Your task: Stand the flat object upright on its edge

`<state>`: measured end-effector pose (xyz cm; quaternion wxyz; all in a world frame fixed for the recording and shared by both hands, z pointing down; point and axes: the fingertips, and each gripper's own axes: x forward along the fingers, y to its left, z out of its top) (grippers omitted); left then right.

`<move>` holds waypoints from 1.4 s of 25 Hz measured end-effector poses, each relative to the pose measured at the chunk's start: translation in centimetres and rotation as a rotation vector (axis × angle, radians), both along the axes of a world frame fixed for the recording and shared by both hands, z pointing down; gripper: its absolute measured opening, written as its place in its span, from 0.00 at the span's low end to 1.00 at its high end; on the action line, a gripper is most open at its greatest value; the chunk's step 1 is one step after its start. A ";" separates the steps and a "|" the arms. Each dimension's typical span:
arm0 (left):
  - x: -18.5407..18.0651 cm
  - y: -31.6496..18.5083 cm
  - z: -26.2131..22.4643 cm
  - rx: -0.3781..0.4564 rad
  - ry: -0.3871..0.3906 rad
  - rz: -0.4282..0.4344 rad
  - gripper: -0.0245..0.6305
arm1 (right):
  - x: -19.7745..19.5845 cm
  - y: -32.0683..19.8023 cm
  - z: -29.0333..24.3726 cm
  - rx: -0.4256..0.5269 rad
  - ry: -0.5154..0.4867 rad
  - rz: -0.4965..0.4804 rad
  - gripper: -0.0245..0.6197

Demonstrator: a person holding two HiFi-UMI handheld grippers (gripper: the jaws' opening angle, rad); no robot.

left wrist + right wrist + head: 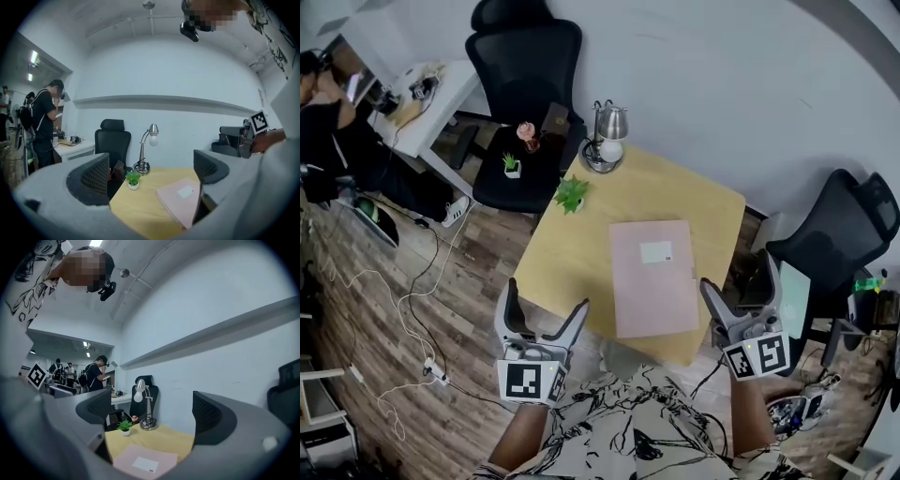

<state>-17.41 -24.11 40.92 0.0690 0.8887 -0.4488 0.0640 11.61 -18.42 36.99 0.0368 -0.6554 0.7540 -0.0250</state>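
Hovering off the yellow table's point(572, 267) near edge, the left gripper point(546, 300) holds its jaws spread and empty. A small potted plant point(572, 195) stands at its 12 o'clock. What looks like a pink binder point(653, 281) lies flat, label up. At the binder's 4 o'clock, the right gripper point(741, 286) is likewise spread and empty.

Table point(572, 253): folder point(653, 277) flat, centre-right; plant point(572, 195) far-left edge; lamp point(607, 136) far corner, behind plant. Beyond table, chair point(525, 84); 2nd chair point(839, 234) to right. L gripper point(546, 298), R gripper point(741, 286) at near edge, flanking folder.
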 end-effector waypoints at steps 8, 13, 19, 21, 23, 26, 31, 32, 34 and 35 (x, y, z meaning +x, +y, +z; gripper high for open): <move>3.0 -4.2 1.4 -0.051 -0.034 0.038 0.88 | 3.9 -3.4 2.5 -0.057 0.001 0.056 0.87; 4.5 -5.1 3.0 -0.138 -0.005 0.071 0.88 | 4.2 -4.8 5.4 -0.132 -0.070 0.052 0.87; 9.3 -6.4 7.6 -0.290 0.087 0.202 0.88 | 5.1 -5.0 12.8 -0.383 -0.172 0.056 0.87; 11.1 -6.4 9.6 -0.405 0.212 0.254 0.89 | 5.5 -4.5 15.6 -0.469 -0.217 0.057 0.88; 12.7 -6.0 12.2 -0.551 0.317 0.290 0.93 | 5.7 -4.1 18.4 -0.558 -0.228 0.041 0.88; 14.0 -4.7 16.2 -0.685 0.293 0.335 0.95 | 6.1 -3.3 22.2 -0.673 -0.253 0.029 0.88; 14.9 -3.9 22.2 -0.819 0.215 0.323 0.95 | 5.7 -3.4 27.2 -0.795 -0.302 -0.022 0.87; 15.1 -3.8 23.4 -0.855 0.214 0.315 0.95 | 5.4 -3.5 28.2 -0.822 -0.293 -0.038 0.87; 15.6 -3.6 25.6 -0.928 0.207 0.299 0.95 | 5.1 -3.7 29.9 -0.876 -0.283 -0.062 0.87; 15.7 -3.4 26.6 -0.960 0.199 0.289 0.95 | 4.8 -3.8 30.6 -0.898 -0.288 -0.073 0.87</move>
